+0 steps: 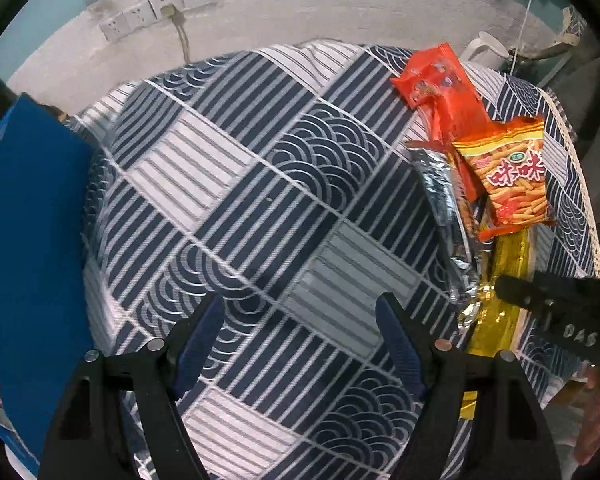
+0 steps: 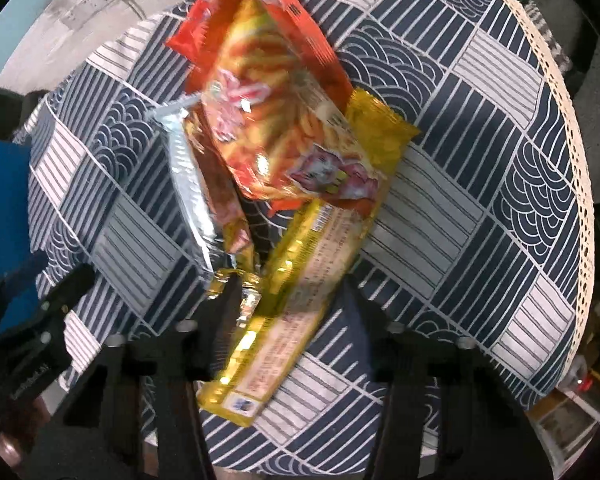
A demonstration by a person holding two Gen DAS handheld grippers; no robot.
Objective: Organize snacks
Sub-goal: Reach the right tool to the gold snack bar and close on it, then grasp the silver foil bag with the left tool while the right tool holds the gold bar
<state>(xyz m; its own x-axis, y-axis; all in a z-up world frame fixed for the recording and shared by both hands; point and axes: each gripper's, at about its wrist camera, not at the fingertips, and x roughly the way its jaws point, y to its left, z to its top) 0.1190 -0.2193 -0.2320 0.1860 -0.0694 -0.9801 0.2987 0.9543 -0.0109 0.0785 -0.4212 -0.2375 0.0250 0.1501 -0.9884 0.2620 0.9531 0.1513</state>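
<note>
A pile of snack packets lies on the patterned tablecloth (image 1: pixel 260 184). In the left wrist view, at the right: a red packet (image 1: pixel 440 80), an orange chip-stick packet (image 1: pixel 512 176), a silver packet (image 1: pixel 444 204) and a long gold packet (image 1: pixel 500 304). My left gripper (image 1: pixel 300 336) is open and empty over bare cloth, left of the pile. In the right wrist view the gold packet (image 2: pixel 296 292) lies between the fingers of my right gripper (image 2: pixel 288 304), whose jaws stand wide apart. The orange packet (image 2: pixel 276 120) and silver packet (image 2: pixel 188 188) lie just beyond.
A blue box (image 1: pixel 32 240) stands at the table's left edge. A white kettle (image 1: pixel 484 50) sits at the far right by the wall. Wall sockets (image 1: pixel 156 10) are behind the table. The table edge (image 2: pixel 572 184) curves along the right.
</note>
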